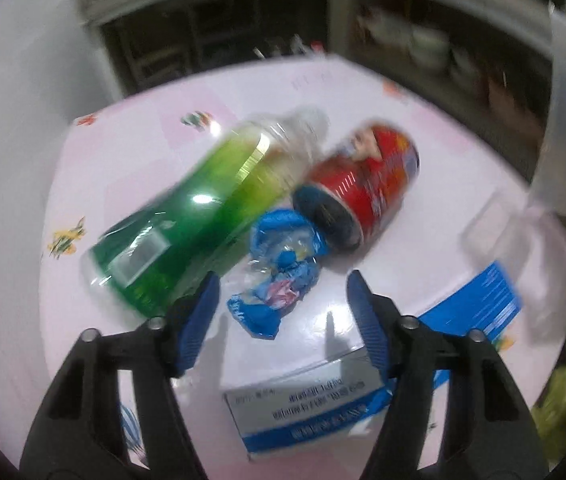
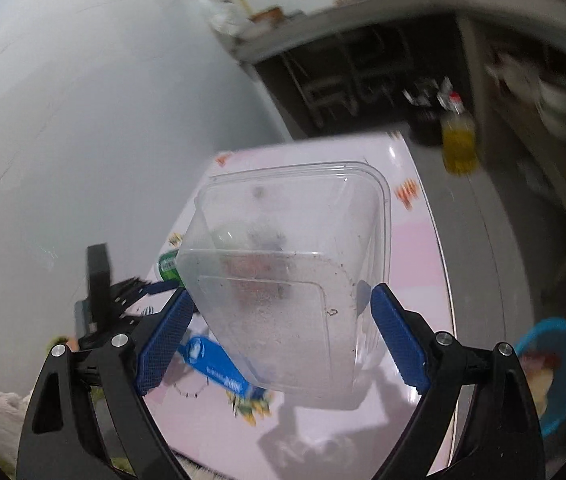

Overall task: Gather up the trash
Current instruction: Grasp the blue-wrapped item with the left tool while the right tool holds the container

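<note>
In the left wrist view a green plastic bottle lies on the pink table, with a red can on its side to the right of it. A crumpled blue wrapper lies in front of them. My left gripper is open and empty, its tips on either side of the wrapper. A blue-and-white carton lies flat below it. In the right wrist view my right gripper is shut on a clear plastic container, tilted and held above the table.
A blue bin stands on the floor to the right of the table. A yellow-liquid bottle stands beyond the table's far edge. Dark shelving runs behind. The clear container also shows at the right edge of the left wrist view.
</note>
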